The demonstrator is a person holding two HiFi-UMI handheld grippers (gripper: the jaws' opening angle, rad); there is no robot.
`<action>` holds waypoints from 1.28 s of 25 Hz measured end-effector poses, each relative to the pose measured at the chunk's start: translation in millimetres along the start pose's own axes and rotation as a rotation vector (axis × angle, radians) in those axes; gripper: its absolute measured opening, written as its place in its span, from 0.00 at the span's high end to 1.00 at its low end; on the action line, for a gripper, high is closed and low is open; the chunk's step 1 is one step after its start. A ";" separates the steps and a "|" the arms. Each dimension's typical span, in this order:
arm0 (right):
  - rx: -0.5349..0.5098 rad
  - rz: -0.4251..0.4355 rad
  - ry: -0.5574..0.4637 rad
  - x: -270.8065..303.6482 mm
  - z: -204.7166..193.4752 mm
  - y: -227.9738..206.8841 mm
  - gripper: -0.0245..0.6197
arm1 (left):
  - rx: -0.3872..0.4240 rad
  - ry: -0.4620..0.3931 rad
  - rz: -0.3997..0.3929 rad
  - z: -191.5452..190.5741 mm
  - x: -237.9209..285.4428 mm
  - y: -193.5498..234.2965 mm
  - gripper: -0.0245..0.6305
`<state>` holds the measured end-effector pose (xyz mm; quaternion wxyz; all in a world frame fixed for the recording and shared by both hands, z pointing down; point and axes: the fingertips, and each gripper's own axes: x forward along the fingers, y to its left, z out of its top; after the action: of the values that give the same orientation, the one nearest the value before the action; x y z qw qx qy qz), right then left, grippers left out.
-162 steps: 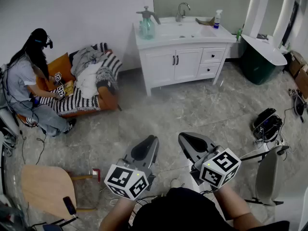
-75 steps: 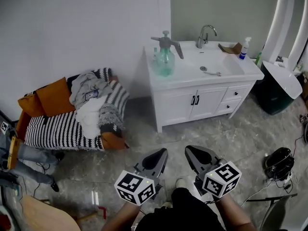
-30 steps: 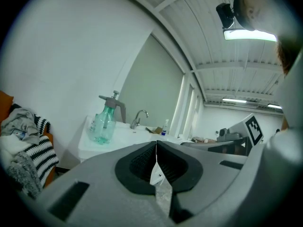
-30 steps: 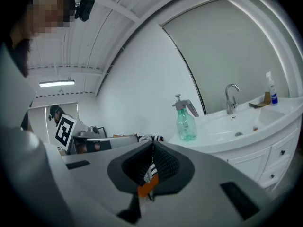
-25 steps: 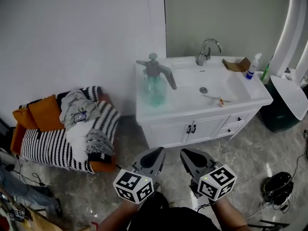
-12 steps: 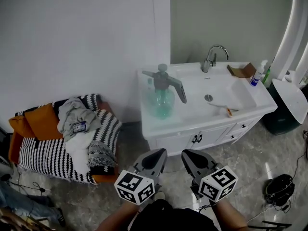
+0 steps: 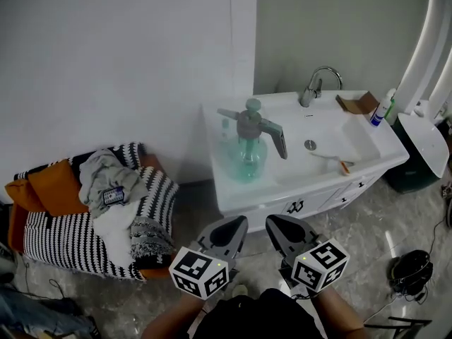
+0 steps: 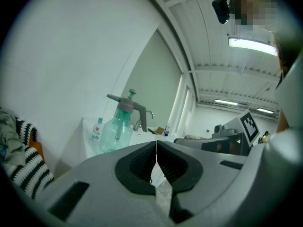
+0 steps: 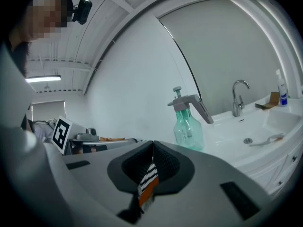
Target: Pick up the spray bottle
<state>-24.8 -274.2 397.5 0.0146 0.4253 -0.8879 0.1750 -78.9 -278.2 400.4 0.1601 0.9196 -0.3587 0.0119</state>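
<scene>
A translucent green spray bottle [image 7: 248, 155] with a grey pump head and long nozzle stands upright on the left part of the white vanity counter [image 7: 240, 193]. It shows too in the left gripper view as the spray bottle [image 8: 116, 129] and in the right gripper view as the spray bottle [image 9: 188, 124]. My left gripper [image 7: 234, 227] and right gripper [image 7: 277, 226] hang side by side below the counter's front edge, both shut and empty, well short of the bottle.
The counter holds a sink basin [image 7: 332, 143] with a faucet [image 7: 316, 85], a toothbrush [image 7: 333, 161], a small white bottle [image 7: 383, 107] at the right and a small bottle [image 7: 224, 127] behind the sprayer. A striped sofa [image 7: 78, 221] piled with clothes stands at the left. A dark bin [image 7: 417, 164] stands right.
The vanity and spray bottle have drawn closer and lower in the head view as I walk toward them. Both grippers stay shut, side by side.
</scene>
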 end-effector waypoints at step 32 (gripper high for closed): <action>-0.151 0.091 -0.106 82.6 100.3 -82.4 0.94 | 0.062 -0.087 0.088 73.4 102.4 83.3 0.95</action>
<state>-2.5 -416.0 342.3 -0.0086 0.3907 -0.9165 0.0855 -64.9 -425.2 368.6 0.1153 0.9069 -0.4050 -0.0100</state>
